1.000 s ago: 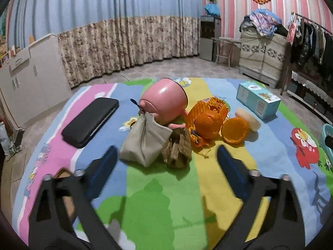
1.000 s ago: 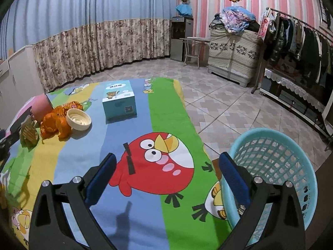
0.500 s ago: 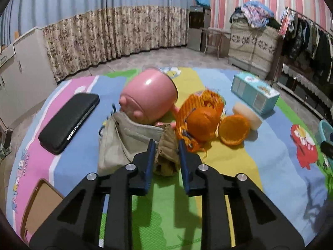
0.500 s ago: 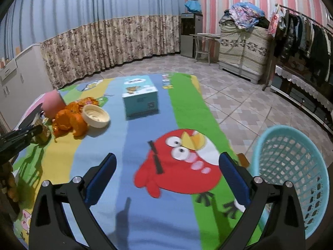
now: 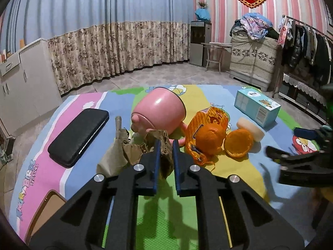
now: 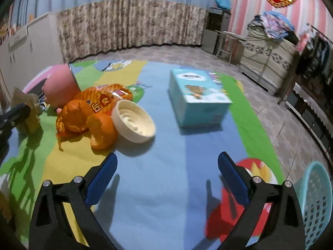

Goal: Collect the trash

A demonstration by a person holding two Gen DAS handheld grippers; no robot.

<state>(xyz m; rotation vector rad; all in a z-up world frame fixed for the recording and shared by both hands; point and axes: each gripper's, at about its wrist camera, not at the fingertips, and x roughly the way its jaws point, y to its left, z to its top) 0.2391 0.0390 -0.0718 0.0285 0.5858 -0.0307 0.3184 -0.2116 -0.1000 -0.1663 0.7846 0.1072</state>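
Both blue pads of the left gripper (image 5: 164,145) are clenched on a fold of crumpled brown paper (image 5: 145,149), which rests on the mat (image 5: 133,208) just in front of the tipped pink pot (image 5: 159,112). That paper looks light, soft and easily crushed, so I judge a pinch on any raised fold will carry it, though a thin fold could tear or slip free. Beside it lies a second, paler wad (image 5: 113,156), touching the first, and it may drag along. Right of these sit 2 orange peels (image 5: 210,138) on an orange snack wrapper (image 5: 205,116); the peels look springy and cupped, best taken by a rim, while the wrapper is probably slick and thin. The right gripper (image 6: 166,176) has nothing between its pads, and its jaws, still wide, are closing over bare blue mat near the peels. A cream bowl (image 6: 134,120) touches 1 peel, and a tissue box (image 6: 197,98) stands apart behind it. A black case (image 5: 79,136) lies well left of the pot. The mat is soft, striped and printed with cartoon birds. A teal basket (image 6: 316,204) stands off its right edge on tiled floor (image 6: 270,104), likely where the trash goes. Curtains (image 5: 116,48), a cabinet (image 5: 27,77) and hung clothes (image 5: 308,50) ring the room.
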